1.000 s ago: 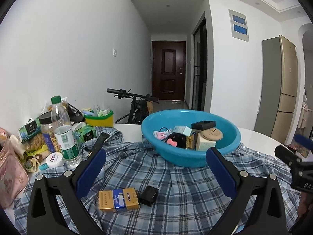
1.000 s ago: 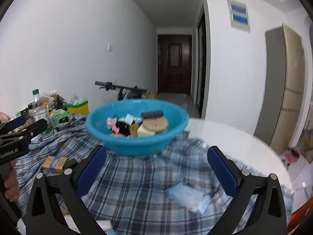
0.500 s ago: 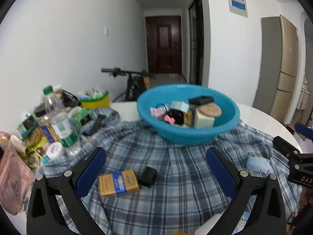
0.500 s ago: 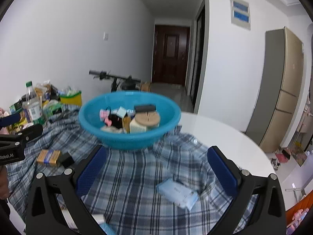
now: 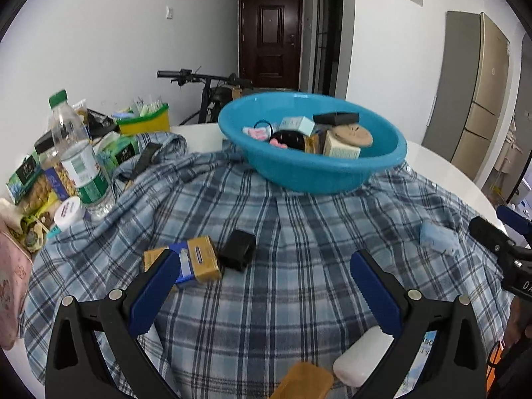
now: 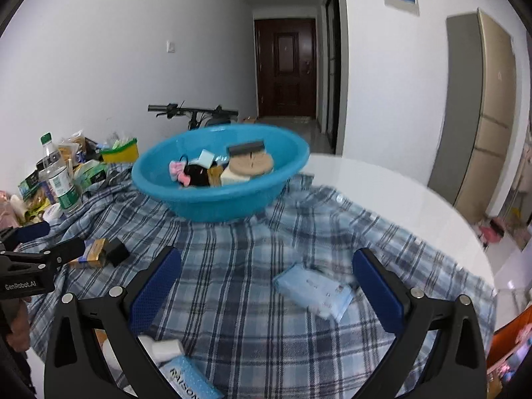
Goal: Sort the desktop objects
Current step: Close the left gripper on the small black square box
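A blue basin (image 5: 319, 173) (image 6: 212, 202) holding several small items stands on a plaid cloth (image 5: 282, 266). A gold and blue box (image 5: 196, 262) and a small black box (image 5: 237, 249) lie just ahead of my left gripper (image 5: 266, 286), which is open and empty above the cloth. A white tube (image 5: 362, 355) and a brown piece (image 5: 306, 382) lie under it. My right gripper (image 6: 266, 286) is open and empty, with a pale blue tissue pack (image 6: 314, 291) between its fingers' line on the cloth. A white bottle (image 6: 163, 349) and a blue packet (image 6: 189, 382) lie near its base.
A water bottle (image 5: 79, 159), snack packs, a white jar (image 5: 68, 212) and a yellow container (image 5: 143, 121) crowd the table's left side. A pink pouch (image 5: 11, 279) sits at the left edge. Bare white tabletop (image 6: 399, 199) lies to the right. A bicycle stands behind.
Both grippers have pulled back and tilted downward, so more of the cloth and the near objects show. Nothing was picked up or let go.
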Motion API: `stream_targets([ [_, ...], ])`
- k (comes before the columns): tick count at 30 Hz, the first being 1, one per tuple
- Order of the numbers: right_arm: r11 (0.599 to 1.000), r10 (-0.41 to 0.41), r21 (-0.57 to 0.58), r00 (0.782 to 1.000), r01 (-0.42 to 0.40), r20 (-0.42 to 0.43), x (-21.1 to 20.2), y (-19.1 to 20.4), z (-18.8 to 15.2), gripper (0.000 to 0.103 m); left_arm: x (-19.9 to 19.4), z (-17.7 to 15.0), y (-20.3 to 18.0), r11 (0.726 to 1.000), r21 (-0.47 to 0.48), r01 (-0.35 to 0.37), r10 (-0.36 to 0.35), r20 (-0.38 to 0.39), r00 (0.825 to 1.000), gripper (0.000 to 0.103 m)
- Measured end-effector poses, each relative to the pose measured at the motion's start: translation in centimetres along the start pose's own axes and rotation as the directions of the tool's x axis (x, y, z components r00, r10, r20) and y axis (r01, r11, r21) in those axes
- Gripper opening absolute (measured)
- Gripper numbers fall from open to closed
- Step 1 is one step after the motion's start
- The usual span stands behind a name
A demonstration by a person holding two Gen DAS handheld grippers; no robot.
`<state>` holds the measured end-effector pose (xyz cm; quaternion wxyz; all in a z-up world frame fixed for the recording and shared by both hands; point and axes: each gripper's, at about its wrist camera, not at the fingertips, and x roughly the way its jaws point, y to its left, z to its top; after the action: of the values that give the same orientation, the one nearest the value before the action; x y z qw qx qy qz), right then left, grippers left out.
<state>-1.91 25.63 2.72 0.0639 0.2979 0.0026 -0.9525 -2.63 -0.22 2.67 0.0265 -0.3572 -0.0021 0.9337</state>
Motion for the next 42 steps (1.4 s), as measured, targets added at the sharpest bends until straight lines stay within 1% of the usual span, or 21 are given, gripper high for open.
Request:
stream_targets([
  [4,1.000,-0.011,-0.023,0.999,0.010,-0.040,0.8,0.1,-1.3,0.102,0.7,-0.7,0.0,1.000,0.000,-0.002,0.002,-0.032,0.999,0.103],
  [8,1.000,-0.007,-0.028,0.998,0.006,-0.059,1.0,-0.1,-2.2,0.102,1.3,-1.3,0.2,0.999,-0.004,0.035,-0.035,-0.060,0.998,0.103],
  [11,0.999,-0.015,-0.031,0.998,0.013,-0.068,1.2,-0.4,-2.6,0.102,1.6,-1.6,0.7,0.999,-0.022,0.039,-0.040,-0.064,0.997,0.103],
  [16,1.000,-0.004,-0.010,0.996,0.003,-0.084,1.5,-0.9,-2.8,0.102,1.7,-1.1,1.6,0.998,-0.036,0.045,-0.047,-0.065,0.997,0.103],
  [20,1.000,0.001,-0.012,0.996,-0.002,-0.094,1.7,-0.8,-3.0,0.102,2.5,-0.4,1.7,0.999,-0.009,0.033,-0.033,-0.057,0.998,0.103],
  [25,1.000,0.001,-0.012,0.994,-0.003,-0.106,2.1,-0.7,-3.2,0.102,4.2,0.5,1.9,0.996,0.013,0.084,-0.082,-0.080,0.993,0.103],
  [27,1.000,0.005,-0.008,0.993,-0.006,-0.116,2.4,-0.8,-3.2,0.102,4.8,0.9,1.9,0.996,0.023,0.088,-0.086,-0.087,0.992,0.097],
  [28,1.000,0.007,-0.004,0.993,-0.007,-0.120,2.6,-0.8,-3.2,0.102,5.0,1.2,2.0,0.996,0.024,0.084,-0.082,-0.087,0.993,0.093],
  [29,1.000,0.009,0.000,0.993,-0.009,-0.122,2.7,-0.9,-3.2,0.102,5.2,1.3,2.1,0.997,0.021,0.081,-0.078,-0.087,0.993,0.091],
  [31,1.000,0.015,0.006,0.992,-0.015,-0.124,2.9,-0.9,-3.2,0.102,5.6,1.5,2.3,0.995,0.015,0.101,-0.099,-0.093,0.991,0.089],
  [33,1.000,0.019,0.005,0.992,-0.019,-0.124,2.9,-0.9,-3.3,0.102,5.9,1.5,2.2,0.993,0.016,0.114,-0.112,-0.105,0.988,0.081],
  [35,1.000,0.022,0.000,0.992,-0.022,-0.124,2.9,-0.8,-3.4,0.102,6.2,1.3,2.2,0.992,0.028,0.119,-0.115,-0.118,0.986,0.063],
  [37,1.000,0.022,-0.001,0.992,-0.022,-0.123,2.8,-0.8,-3.5,0.102,6.8,1.1,2.1,0.992,0.039,0.120,-0.114,-0.139,0.984,0.058],
  [38,1.000,0.022,0.000,0.992,-0.022,-0.123,2.7,-0.9,-3.5,0.102,7.1,0.9,2.2,0.992,0.034,0.124,-0.117,-0.146,0.982,0.058],
  [40,1.000,0.021,0.006,0.992,-0.021,-0.124,2.8,-1.0,-3.5,0.102,7.6,0.7,2.7,0.990,0.004,0.139,-0.136,-0.159,0.978,0.057],
  [42,1.000,0.022,0.011,0.992,-0.021,-0.126,2.9,-1.1,-3.5,0.102,8.1,0.6,3.1,0.988,-0.022,0.152,-0.153,-0.170,0.973,0.053],
])
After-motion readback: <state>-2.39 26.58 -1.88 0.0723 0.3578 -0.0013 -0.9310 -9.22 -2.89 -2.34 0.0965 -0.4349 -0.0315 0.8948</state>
